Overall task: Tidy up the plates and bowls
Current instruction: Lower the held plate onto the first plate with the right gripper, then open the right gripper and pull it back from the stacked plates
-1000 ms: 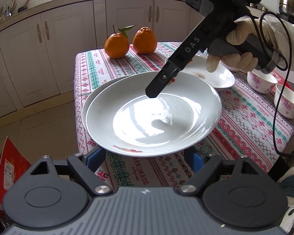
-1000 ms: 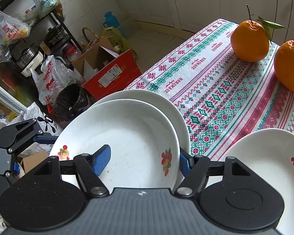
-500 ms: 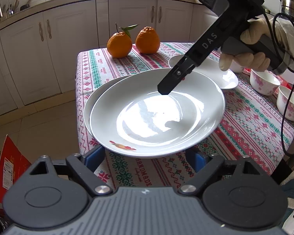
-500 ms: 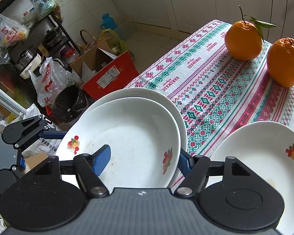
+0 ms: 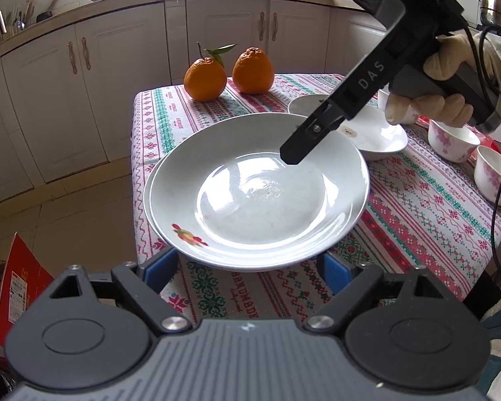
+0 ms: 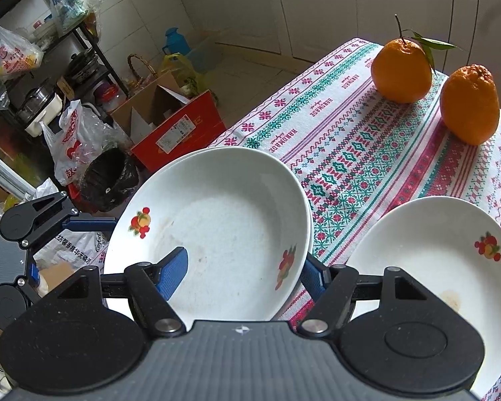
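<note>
A white deep plate (image 5: 260,200) with fruit decals lies on a second plate (image 5: 147,200) at the table's near left corner. In the right wrist view the top plate (image 6: 223,227) almost covers the lower plate (image 6: 197,152). My right gripper (image 6: 243,277) straddles its rim, one blue pad (image 6: 173,274) inside the plate and the other outside under the rim, shut on it. In the left wrist view one of its fingertips (image 5: 292,158) rests on the inner wall. My left gripper (image 5: 247,270) stands open, its pads apart on either side below the near rim.
A third white plate (image 6: 434,267) lies to the right, and two flowered bowls (image 5: 451,140) (image 5: 494,180) stand beyond it. Two oranges (image 5: 205,80) (image 5: 252,70) sit at the far edge of the patterned tablecloth (image 5: 417,207). A red box (image 6: 180,130) and a black bin (image 6: 110,180) are on the floor.
The top plate has shifted to sit more squarely over the lower plate. The right gripper has moved to the right with it in the left wrist view. The left gripper has stayed put.
</note>
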{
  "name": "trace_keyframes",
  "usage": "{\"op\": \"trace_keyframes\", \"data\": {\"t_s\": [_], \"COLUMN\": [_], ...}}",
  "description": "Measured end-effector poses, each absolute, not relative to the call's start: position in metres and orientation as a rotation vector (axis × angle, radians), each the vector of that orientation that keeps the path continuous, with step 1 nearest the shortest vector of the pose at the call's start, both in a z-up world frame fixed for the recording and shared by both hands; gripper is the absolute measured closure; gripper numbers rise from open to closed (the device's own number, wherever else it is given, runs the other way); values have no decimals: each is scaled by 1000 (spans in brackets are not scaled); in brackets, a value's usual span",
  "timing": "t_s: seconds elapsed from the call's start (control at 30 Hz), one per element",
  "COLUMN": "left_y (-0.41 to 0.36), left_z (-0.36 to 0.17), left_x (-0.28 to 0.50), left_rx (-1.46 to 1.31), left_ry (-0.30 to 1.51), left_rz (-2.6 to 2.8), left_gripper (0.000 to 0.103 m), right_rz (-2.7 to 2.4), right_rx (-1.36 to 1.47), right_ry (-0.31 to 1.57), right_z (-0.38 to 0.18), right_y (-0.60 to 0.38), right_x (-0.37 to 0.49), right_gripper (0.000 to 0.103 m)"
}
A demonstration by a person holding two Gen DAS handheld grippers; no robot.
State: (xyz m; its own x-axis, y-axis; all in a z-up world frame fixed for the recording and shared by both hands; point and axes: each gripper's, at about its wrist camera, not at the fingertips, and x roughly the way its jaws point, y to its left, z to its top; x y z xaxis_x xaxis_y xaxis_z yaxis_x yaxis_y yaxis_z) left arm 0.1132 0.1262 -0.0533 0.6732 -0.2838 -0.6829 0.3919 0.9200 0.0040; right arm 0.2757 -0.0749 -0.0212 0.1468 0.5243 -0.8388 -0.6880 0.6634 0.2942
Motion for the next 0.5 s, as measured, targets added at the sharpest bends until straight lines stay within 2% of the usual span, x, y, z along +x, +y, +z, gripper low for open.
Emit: {"op": "trace_keyframes", "data": {"t_s": [0.27,0.33,0.5], "left_y": [123,122,119], "left_z": [-53,-52,-43], "left_x": [110,108,99], "left_rx": [169,173,181], "left_ry": [723,715,670], "left_rz": [-377,-373,-369], "left_gripper": [9,8,4], "right_rz": [832,823,778], "right_rx": [-241,-234,-245], "right_ry": [1098,1086,1013], "right_z": [-26,-24,-9], "right_y": [-79,-83,-93], "right_x": [264,259,237], "right_gripper": [25,15,4]}}
